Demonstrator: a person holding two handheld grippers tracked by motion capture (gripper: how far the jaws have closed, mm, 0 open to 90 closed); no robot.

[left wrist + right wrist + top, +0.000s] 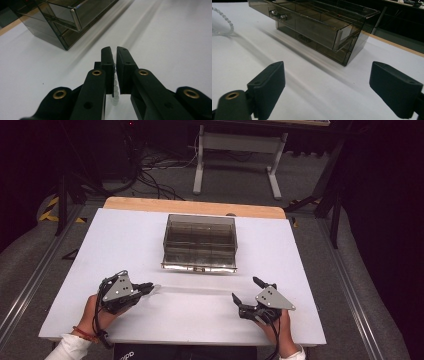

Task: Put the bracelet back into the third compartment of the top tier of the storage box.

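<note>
Smoked translucent plastic drawer box [200, 242] sits on the white surface [125, 245], ahead of both tongs and roughly between them, well apart from each. In the high view its top drawer is pulled out toward the person, with dividers splitting it into compartments; I can't make out any contents through the dark plastic. In the right gripper view the open drawer [317, 23] overhangs the lower drawer front, small metal pulls at the near face, and the compartments that can be seen look bare.

Left tongs [145, 288]: clenched. In the left gripper view the jaws stand nearly together with a string of pale translucent beads [115, 86] pinched between the pads, the beads running down out of the gap toward the bottom of the frame. So the bead string is at the left tongs, outside the box. In the right gripper view a curved run of the same beads [223, 17] is at the far left, above the surface, well off to the side of the right tongs' left jaw.

Right tongs [247, 295]: released, jaws spread wide, nothing between them, only bare surface. They point toward the box's right front corner, near but not touching.

Both hands are at the near edge of the surface, left hand [95, 312] and right hand [277, 327] gripping the tool bodies, cables trailing back toward the person.
</note>
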